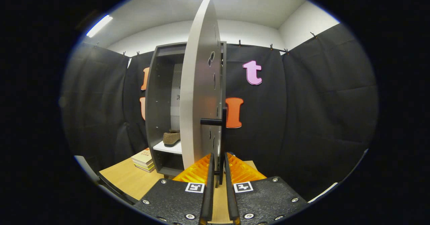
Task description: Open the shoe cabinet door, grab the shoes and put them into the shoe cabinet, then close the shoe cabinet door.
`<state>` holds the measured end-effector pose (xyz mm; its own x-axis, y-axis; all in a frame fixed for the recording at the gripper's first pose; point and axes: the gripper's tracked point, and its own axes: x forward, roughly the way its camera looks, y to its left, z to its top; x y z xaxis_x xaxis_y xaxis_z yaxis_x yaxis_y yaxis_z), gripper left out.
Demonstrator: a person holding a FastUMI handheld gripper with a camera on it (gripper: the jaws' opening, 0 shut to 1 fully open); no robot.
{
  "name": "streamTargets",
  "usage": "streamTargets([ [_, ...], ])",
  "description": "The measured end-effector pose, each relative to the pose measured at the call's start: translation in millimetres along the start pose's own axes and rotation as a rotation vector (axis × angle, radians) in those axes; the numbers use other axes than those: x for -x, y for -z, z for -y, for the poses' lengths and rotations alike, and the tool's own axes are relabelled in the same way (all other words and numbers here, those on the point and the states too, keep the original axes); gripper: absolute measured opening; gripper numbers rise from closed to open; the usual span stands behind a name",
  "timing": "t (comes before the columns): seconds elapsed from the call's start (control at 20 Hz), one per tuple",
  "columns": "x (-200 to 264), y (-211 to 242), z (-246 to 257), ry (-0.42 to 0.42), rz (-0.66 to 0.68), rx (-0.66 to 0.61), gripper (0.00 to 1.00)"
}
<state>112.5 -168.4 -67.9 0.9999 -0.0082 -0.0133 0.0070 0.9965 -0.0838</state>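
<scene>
Fingers (pixel 212 171) nearly closed around door handle (pixel 220 144), shoe (pixel 171 137) inside cabinet (pixel 158 94).

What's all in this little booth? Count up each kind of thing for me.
Shoe cabinet: 1
Cabinet door, open, handle between the tongs: 1
Shoe on shelf: 1
Book stack: 1
Table: 1
Total: 5

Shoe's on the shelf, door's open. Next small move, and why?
Probably swing the door toward the cabinet to close it: the shoe already sits on the shelf, and the gripper has its fingers nearly closed around the door's handle bar.
</scene>
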Motion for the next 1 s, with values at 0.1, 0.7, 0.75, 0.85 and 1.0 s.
streamTargets([
  [0.1,0.3,0.9,11.3,0.035,-0.006,0.0,0.15],
  [0.7,35.7,0.5,13.4,0.177,-0.032,0.007,0.11],
  [0.75,38.8,0.7,3.4,0.163,-0.04,-0.006,0.11],
  [0.85,43.0,5.1,-16.0,0.146,-0.058,-0.02,0.11],
  [1.0,41.6,14.8,-42.7,0.136,-0.082,-0.011,0.11],
])
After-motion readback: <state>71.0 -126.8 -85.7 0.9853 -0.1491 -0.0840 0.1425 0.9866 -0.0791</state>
